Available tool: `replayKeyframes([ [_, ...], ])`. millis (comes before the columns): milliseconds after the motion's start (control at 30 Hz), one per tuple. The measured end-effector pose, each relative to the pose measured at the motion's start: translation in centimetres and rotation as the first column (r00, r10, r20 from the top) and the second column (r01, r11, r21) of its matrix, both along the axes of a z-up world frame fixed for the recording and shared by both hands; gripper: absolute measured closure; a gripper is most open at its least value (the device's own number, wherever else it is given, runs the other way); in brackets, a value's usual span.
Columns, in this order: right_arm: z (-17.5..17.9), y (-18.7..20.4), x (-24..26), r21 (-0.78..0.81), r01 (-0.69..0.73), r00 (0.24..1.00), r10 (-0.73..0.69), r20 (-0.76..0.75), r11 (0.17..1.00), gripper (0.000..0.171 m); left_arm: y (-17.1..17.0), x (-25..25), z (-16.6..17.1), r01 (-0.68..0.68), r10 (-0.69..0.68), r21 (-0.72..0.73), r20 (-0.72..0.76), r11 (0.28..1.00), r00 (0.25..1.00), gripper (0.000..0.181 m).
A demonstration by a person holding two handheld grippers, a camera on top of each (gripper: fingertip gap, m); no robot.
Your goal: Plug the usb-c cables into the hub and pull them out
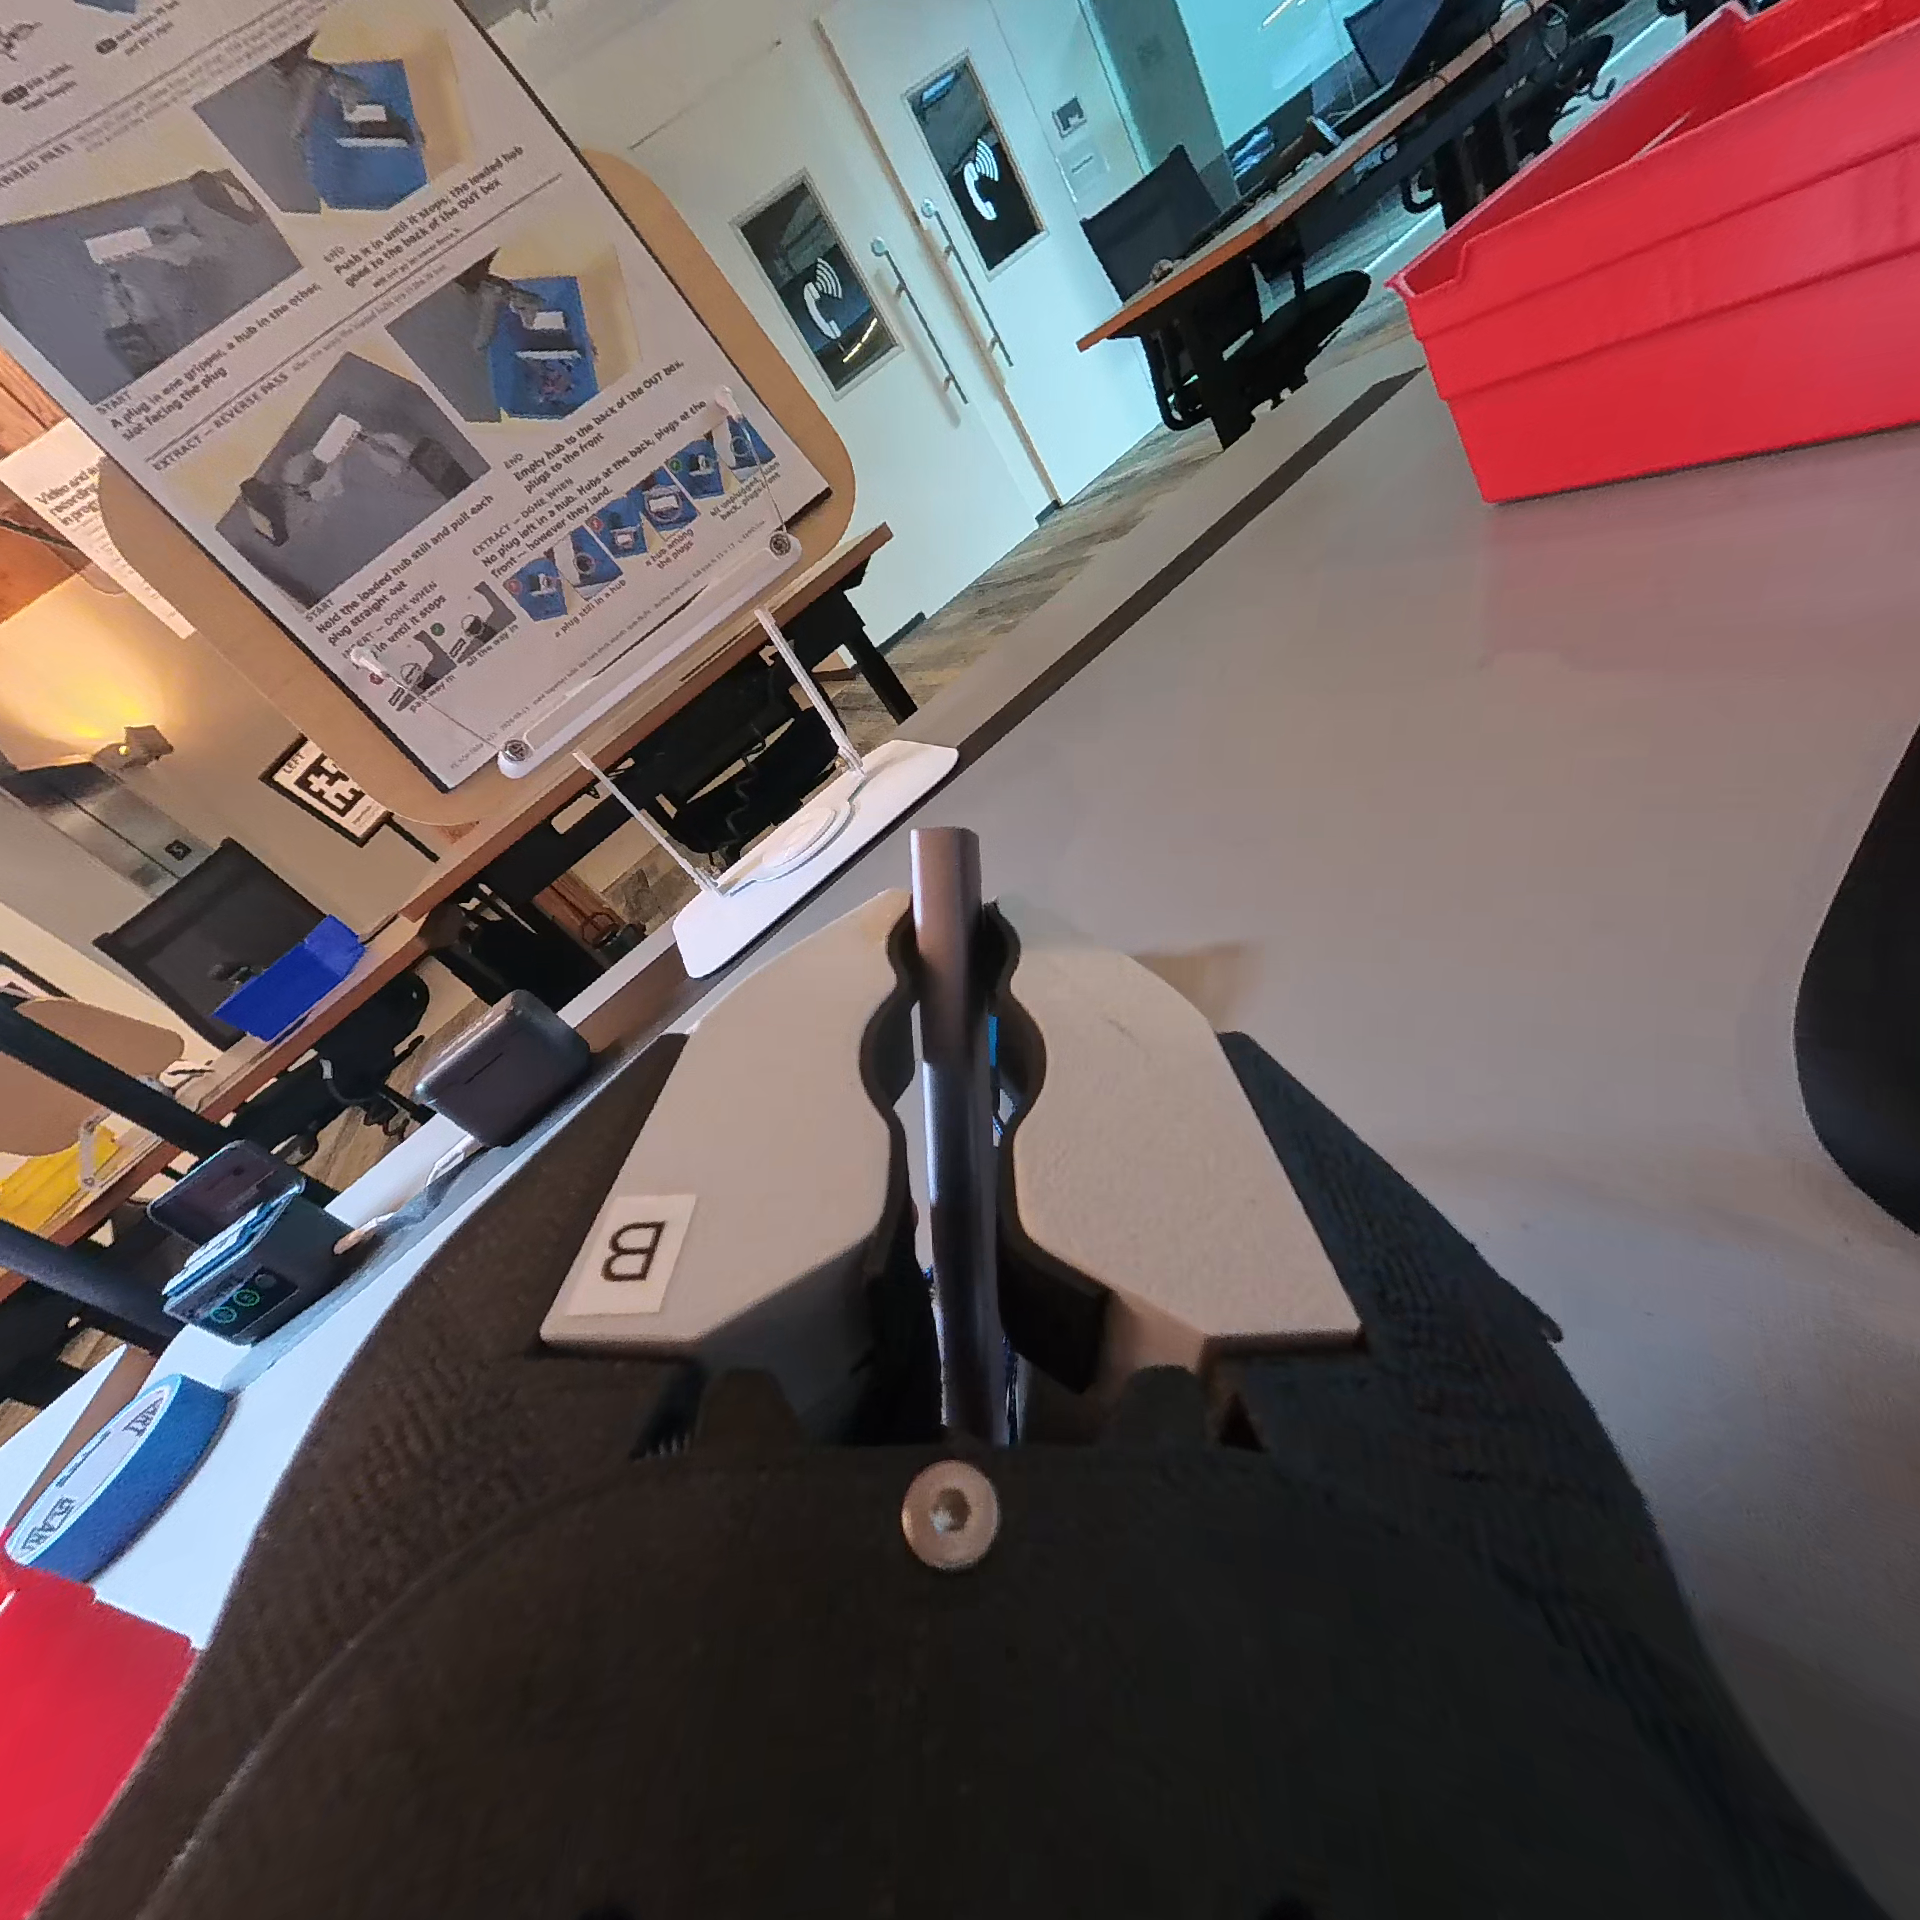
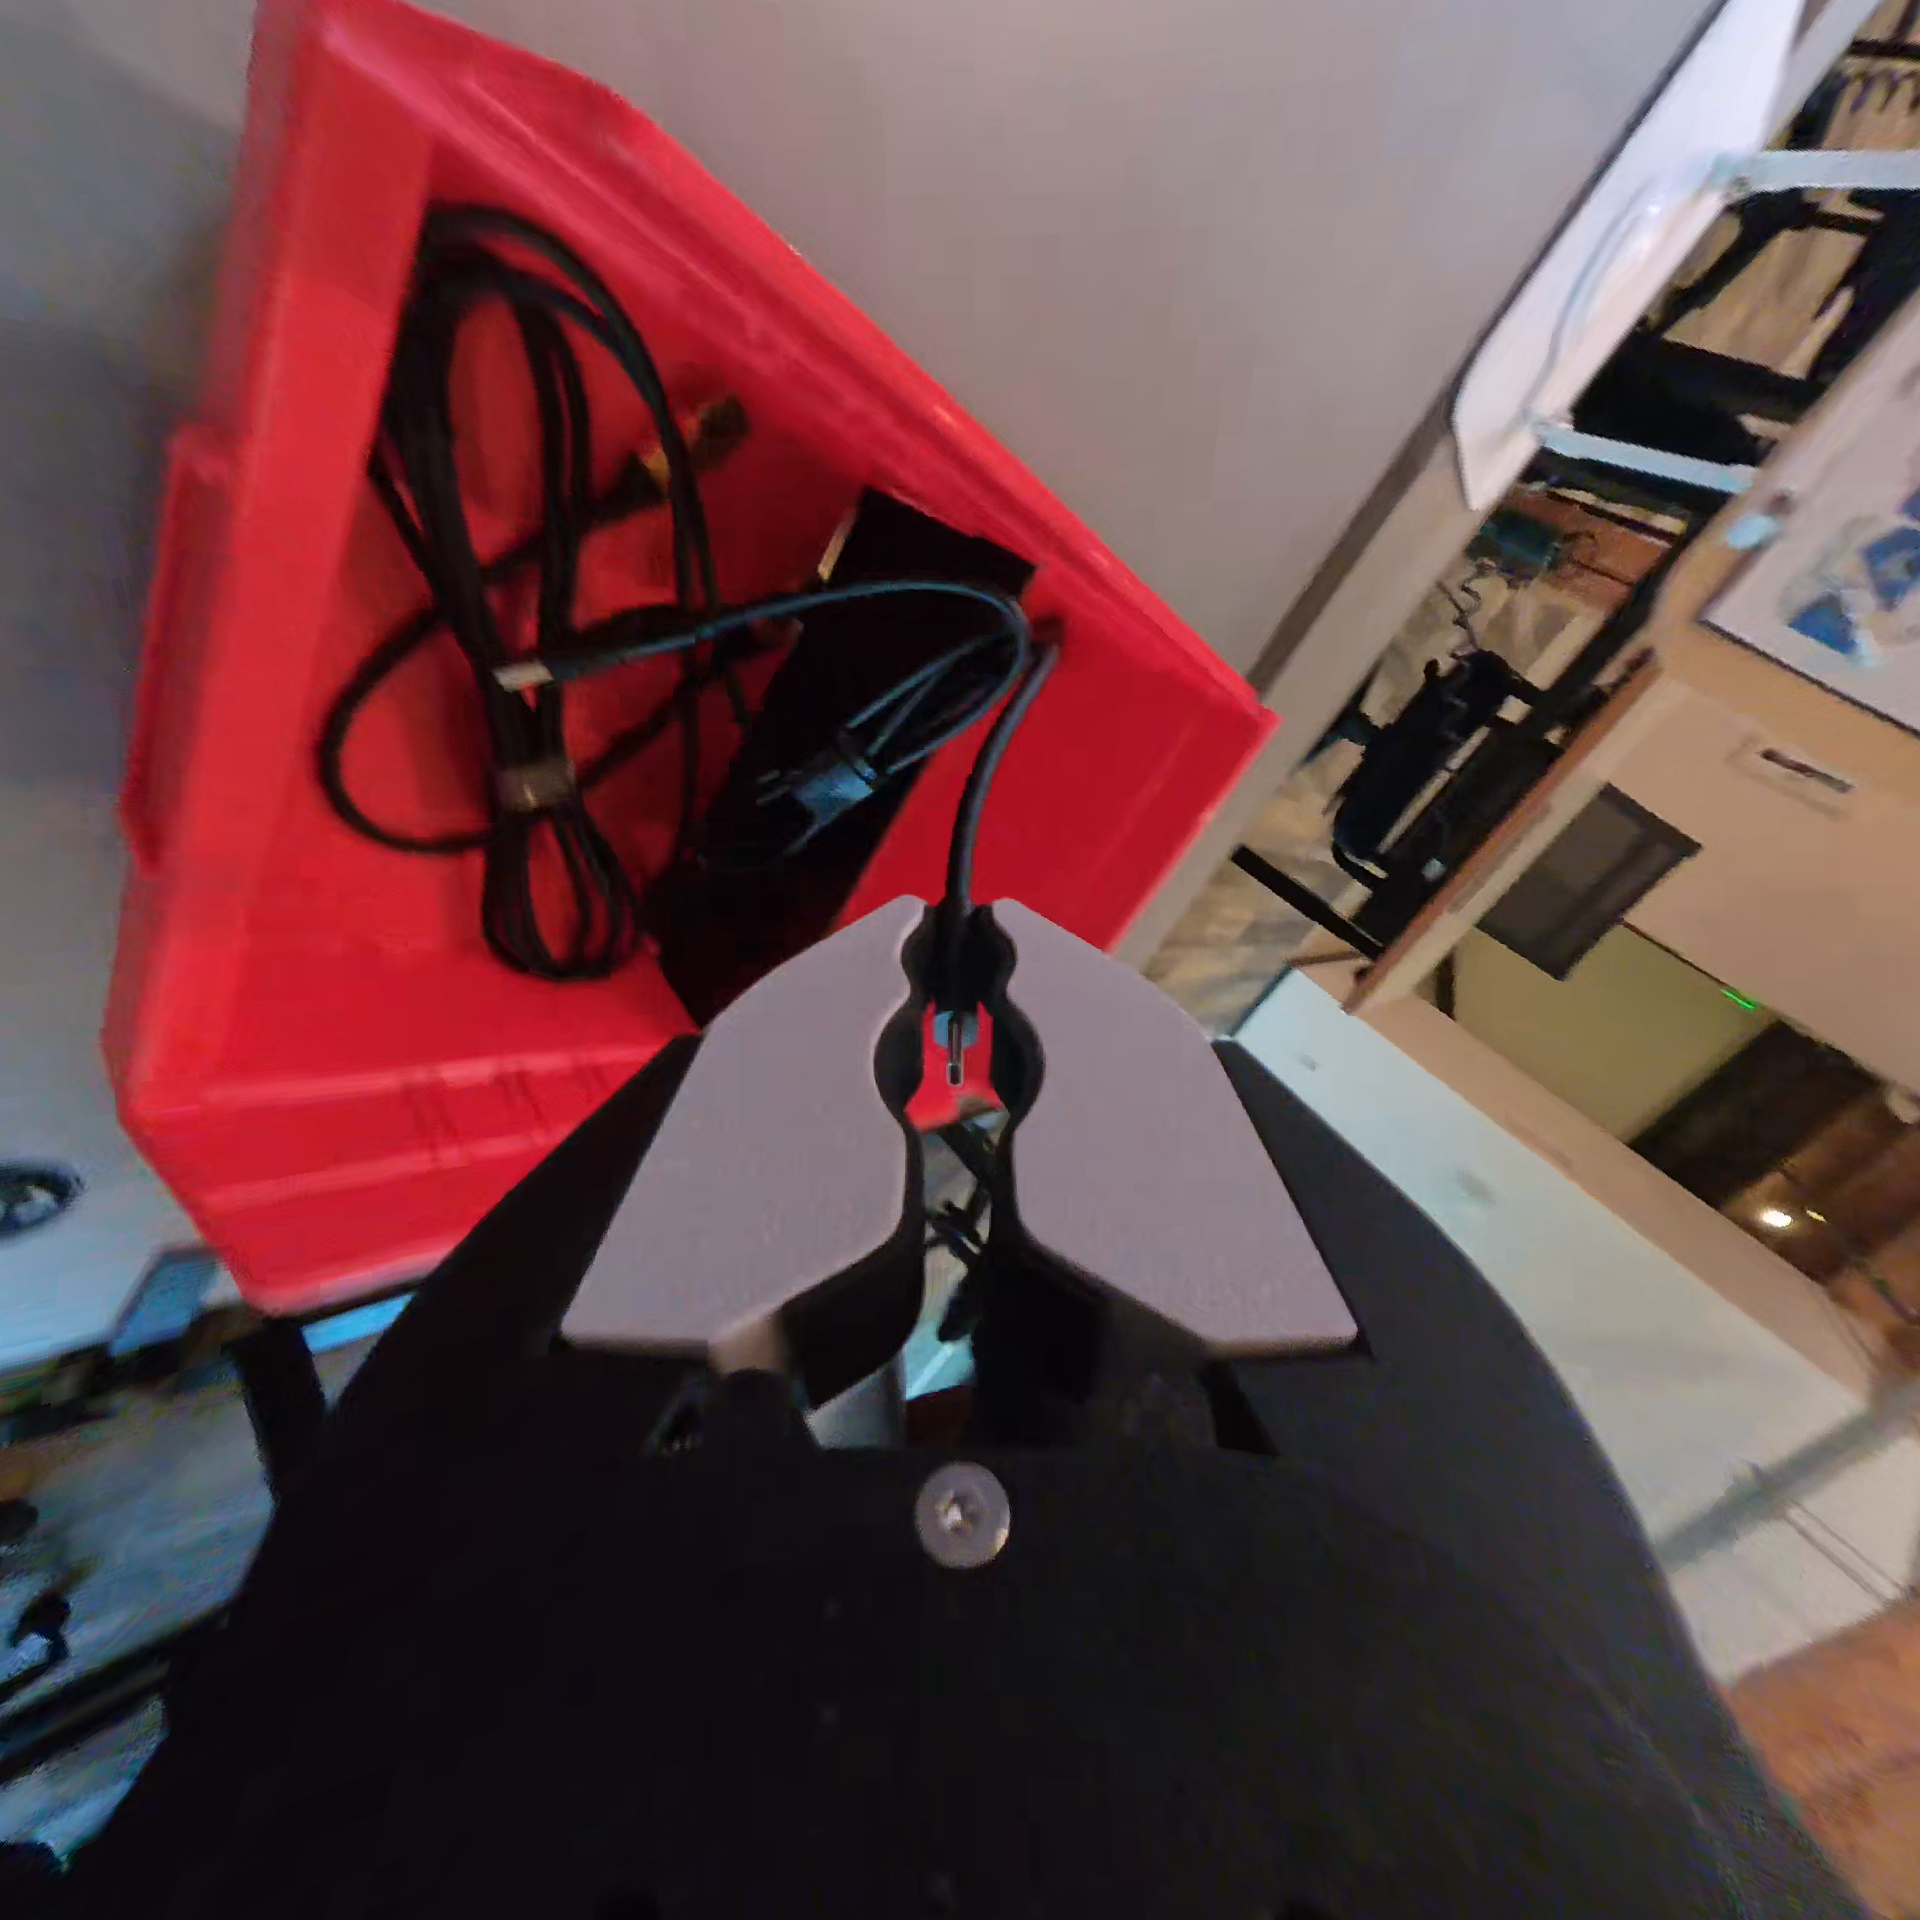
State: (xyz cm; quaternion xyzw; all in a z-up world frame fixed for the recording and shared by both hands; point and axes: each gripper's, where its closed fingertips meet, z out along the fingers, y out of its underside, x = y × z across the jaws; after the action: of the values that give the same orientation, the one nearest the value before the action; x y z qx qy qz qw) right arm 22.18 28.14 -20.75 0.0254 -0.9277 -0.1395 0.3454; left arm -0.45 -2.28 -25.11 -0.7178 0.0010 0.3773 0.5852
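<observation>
My left gripper (image 1: pixel 951 914) is shut on a slim dark grey hub (image 1: pixel 951 1039), which is seen edge-on and sticks out a little past the fingertips above the grey table (image 1: pixel 1455 831). My right gripper (image 2: pixel 958 914) is shut on the plug end of a black usb-c cable (image 2: pixel 977 790). Its metal plug tip (image 2: pixel 954 1049) points back between the fingers toward the camera. The cable runs from the fingertips into a red bin (image 2: pixel 312 1039) that holds several coiled black cables (image 2: pixel 520 675). The right wrist view is blurred.
Stacked red bins (image 1: pixel 1662 343) stand at the far right of the table. A picture instruction board (image 1: pixel 416 364) on a white stand (image 1: pixel 821 862) is ahead left. A blue tape roll (image 1: pixel 114 1475), a dark case (image 1: pixel 504 1060) and a small device (image 1: pixel 244 1257) lie along the left edge. A black rounded shape (image 1: pixel 1870 1039) is at the right. One gripper's finger ends stand about 40 centimeters off the other's.
</observation>
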Motion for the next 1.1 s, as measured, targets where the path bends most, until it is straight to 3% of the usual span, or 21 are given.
replayKeyframes([
  [100,-4.2,-0.9,0.0,-0.183,0.062,0.997,-0.054,0.051,0.981,0.165,0.0,0.0,0.0,0.003,-0.003,0.000,0.000,1.000,1.000,0.170],
  [200,-7.3,-0.4,0.9,-0.382,0.285,0.957,-0.241,0.161,0.879,0.159,0.0,0.1,0.0,0.007,-0.007,0.001,0.000,1.000,1.000,0.170],
  [333,-10.5,2.1,2.4,-0.510,0.569,0.821,-0.474,0.317,0.645,0.150,0.0,0.2,0.0,0.012,-0.012,-0.002,0.000,1.000,1.000,0.170],
  [433,-12.7,3.1,4.6,-0.468,0.772,0.634,-0.577,0.515,0.430,0.117,-0.1,0.2,0.0,0.012,-0.012,-0.002,-0.001,1.000,1.000,0.170],
  [500,-11.9,2.7,4.5,-0.508,0.814,0.567,-0.572,0.592,0.282,0.103,-0.1,0.2,0.0,0.011,-0.011,-0.001,0.000,1.000,1.000,0.170],
  [567,-9.4,2.0,3.4,-0.610,0.769,0.600,-0.549,0.582,0.193,0.103,-0.1,0.2,0.0,0.012,-0.012,0.000,0.002,1.000,1.000,0.170],
  [700,-2.5,0.4,0.5,-0.829,0.551,0.732,-0.534,0.423,0.098,0.103,-0.1,0.2,-0.1,0.012,-0.012,-0.005,0.000,1.000,1.000,0.170],
  [833,0.9,-1.9,-1.9,-0.900,0.431,0.773,-0.542,0.330,0.067,0.117,0.0,0.2,-0.1,0.013,-0.013,-0.010,-0.004,1.000,1.000,0.170],
  [900,-0.9,-2.9,-2.6,-0.863,0.494,0.757,-0.540,0.367,0.107,0.119,0.0,0.2,-0.1,0.013,-0.013,-0.011,-0.007,1.000,1.000,0.170],
  [1033,-5.6,-1.4,-4.4,-0.780,0.562,0.708,-0.648,0.281,0.275,0.158,0.0,0.2,-0.2,0.015,-0.015,-0.013,-0.007,1.000,1.000,0.170],
  [1100,-7.3,-0.8,-4.8,-0.758,0.584,0.693,-0.665,0.279,0.291,0.163,0.0,0.2,-0.2,0.017,-0.017,-0.011,-0.005,1.000,1.000,0.170],
])
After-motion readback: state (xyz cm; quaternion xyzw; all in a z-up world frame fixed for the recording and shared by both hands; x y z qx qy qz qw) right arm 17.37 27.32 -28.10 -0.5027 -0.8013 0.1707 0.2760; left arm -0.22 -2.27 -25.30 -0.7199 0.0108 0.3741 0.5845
